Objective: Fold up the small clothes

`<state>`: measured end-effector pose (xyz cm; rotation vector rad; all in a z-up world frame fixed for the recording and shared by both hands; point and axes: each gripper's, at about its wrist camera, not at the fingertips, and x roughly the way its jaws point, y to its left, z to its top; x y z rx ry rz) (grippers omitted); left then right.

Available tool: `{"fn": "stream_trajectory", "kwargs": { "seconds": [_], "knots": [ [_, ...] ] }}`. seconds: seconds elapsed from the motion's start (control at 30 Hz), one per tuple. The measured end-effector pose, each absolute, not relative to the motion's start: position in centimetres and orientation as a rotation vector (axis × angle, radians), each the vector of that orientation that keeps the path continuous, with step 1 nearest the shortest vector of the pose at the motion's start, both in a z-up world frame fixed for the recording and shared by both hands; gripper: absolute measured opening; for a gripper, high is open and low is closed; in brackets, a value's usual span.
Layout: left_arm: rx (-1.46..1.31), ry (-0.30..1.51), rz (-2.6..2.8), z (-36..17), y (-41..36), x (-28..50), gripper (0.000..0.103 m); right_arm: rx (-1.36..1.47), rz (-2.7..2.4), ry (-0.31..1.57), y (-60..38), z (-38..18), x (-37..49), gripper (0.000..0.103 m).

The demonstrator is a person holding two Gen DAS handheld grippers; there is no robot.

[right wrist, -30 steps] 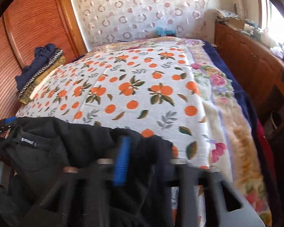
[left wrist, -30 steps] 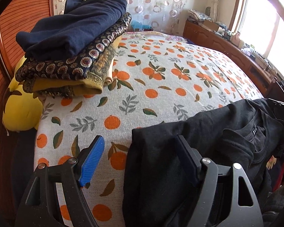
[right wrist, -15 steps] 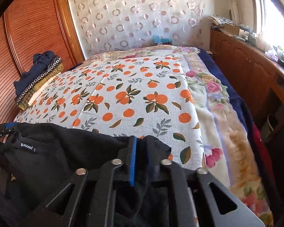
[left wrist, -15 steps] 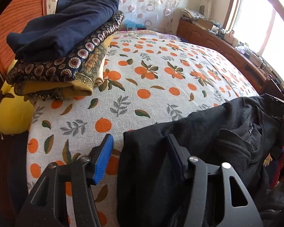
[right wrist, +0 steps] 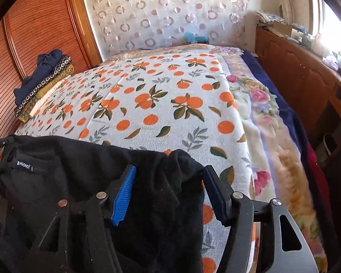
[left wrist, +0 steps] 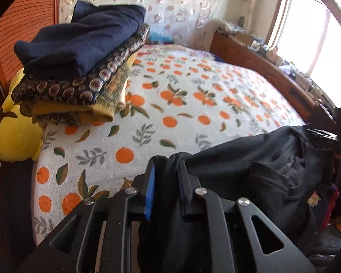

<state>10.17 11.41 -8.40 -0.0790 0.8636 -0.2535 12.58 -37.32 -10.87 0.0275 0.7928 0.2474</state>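
Observation:
A black garment (left wrist: 250,166) lies over the near edge of the bed, collar label (right wrist: 23,165) up. My left gripper (left wrist: 167,177) is shut on its left corner, cloth pinched between the blue pads. My right gripper (right wrist: 168,182) is open, its blue-padded fingers (right wrist: 122,195) on either side of the garment's right corner (right wrist: 177,182), which rests between them. The right gripper shows at the far right of the left wrist view (left wrist: 329,134).
The bed has an orange-print cover (right wrist: 161,104). A stack of folded clothes (left wrist: 79,68) sits at its left side by the wooden wardrobe (right wrist: 34,34), with a yellow pillow (left wrist: 13,134) beneath. A wooden cabinet (right wrist: 307,75) runs along the right under the window.
My left gripper has shut on the garment's left corner. My right gripper has opened from its grip on the right corner. Both views have shifted slightly.

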Motion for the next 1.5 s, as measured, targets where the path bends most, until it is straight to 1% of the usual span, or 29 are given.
{"fn": "stream_trajectory", "kwargs": {
  "seconds": [0.1, 0.17, 0.2, 0.37, 0.43, 0.5, 0.53, 0.57, 0.6, 0.63, 0.67, 0.7, 0.73, 0.77, 0.87, 1.0, 1.13, 1.27, 1.4, 1.5],
  "knots": [
    [-0.067, 0.878, -0.242, -9.0, 11.3, 10.3, 0.025, 0.017, 0.251, 0.8, -37.3, -11.3, 12.8, 0.063],
    [-0.045, 0.882, -0.212, -9.2, 11.5, 10.4, 0.044, 0.007, 0.252, 0.802, -37.3, -11.3, 12.9, 0.063],
    [-0.042, 0.886, -0.201, -9.3, 11.6, 10.5, 0.046, 0.003, 0.253, 0.801, -37.4, -11.3, 12.9, 0.062],
    [-0.087, 0.889, -0.229, -9.6, 12.4, 10.5, 0.046, -0.013, 0.264, 0.797, -37.2, -11.4, 12.8, 0.062],
    [-0.084, 0.883, -0.24, -9.6, 12.4, 10.4, 0.046, -0.013, 0.27, 0.795, -37.1, -11.4, 12.6, 0.057],
    [-0.097, 0.883, -0.264, -9.6, 12.5, 10.3, 0.046, -0.016, 0.285, 0.798, -36.9, -11.4, 12.5, 0.046],
    [-0.104, 0.885, -0.274, -9.6, 12.4, 10.4, 0.044, -0.02, 0.291, 0.799, -36.7, -11.4, 12.4, 0.043],
    [-0.111, 0.888, -0.292, -9.6, 12.3, 10.4, 0.039, -0.028, 0.297, 0.8, -36.5, -11.4, 12.3, 0.037],
    [-0.112, 0.89, -0.307, -9.5, 12.1, 10.3, 0.034, -0.031, 0.3, 0.802, -36.4, -11.4, 12.3, 0.026],
    [-0.107, 0.889, -0.321, -9.5, 11.9, 10.2, 0.03, -0.024, 0.317, 0.807, -36.4, -11.5, 12.2, 0.02],
    [-0.1, 0.89, -0.33, -9.4, 11.6, 10.1, 0.021, -0.015, 0.333, 0.811, -36.2, -11.4, 12.1, 0.012],
    [-0.096, 0.891, -0.342, -9.4, 11.4, 9.9, 0.016, -0.013, 0.341, 0.811, -36.2, -11.4, 11.9, 0.011],
    [-0.091, 0.89, -0.354, -9.2, 11.1, 9.6, 0.012, -0.019, 0.343, 0.806, -36.1, -11.3, 11.6, 0.01],
    [-0.089, 0.882, -0.357, -9.0, 11.1, 9.4, 0.011, -0.021, 0.35, 0.796, -36.0, -11.1, 11.3, 0.01],
    [-0.107, 0.832, -0.398, -7.1, 10.8, 8.0, 0.01, -0.003, 0.367, 0.746, -36.0, -9.9, 9.7, 0.009],
    [-0.088, 0.729, -0.423, -2.1, 10.2, 5.8, 0.01, -0.031, 0.373, 0.669, -35.9, -6.6, 7.4, 0.008],
    [-0.064, 0.602, -0.444, 3.7, 9.8, 3.9, 0.01, -0.085, 0.374, 0.549, -35.9, -0.9, 4.8, 0.008],
    [-0.045, 0.454, -0.456, 10.5, 9.7, 2.9, 0.01, -0.141, 0.381, 0.406, -35.8, 5.9, 2.4, 0.008],
    [0.004, 0.378, -0.426, 15.4, 9.3, 5.0, 0.01, -0.214, 0.354, 0.292, -35.6, 11.5, 1.8, 0.008],
    [0.049, 0.394, -0.369, 16.3, 8.6, 9.7, 0.01, -0.247, 0.328, 0.268, -35.5, 14.0, 4.6, 0.008]
  ]
}}
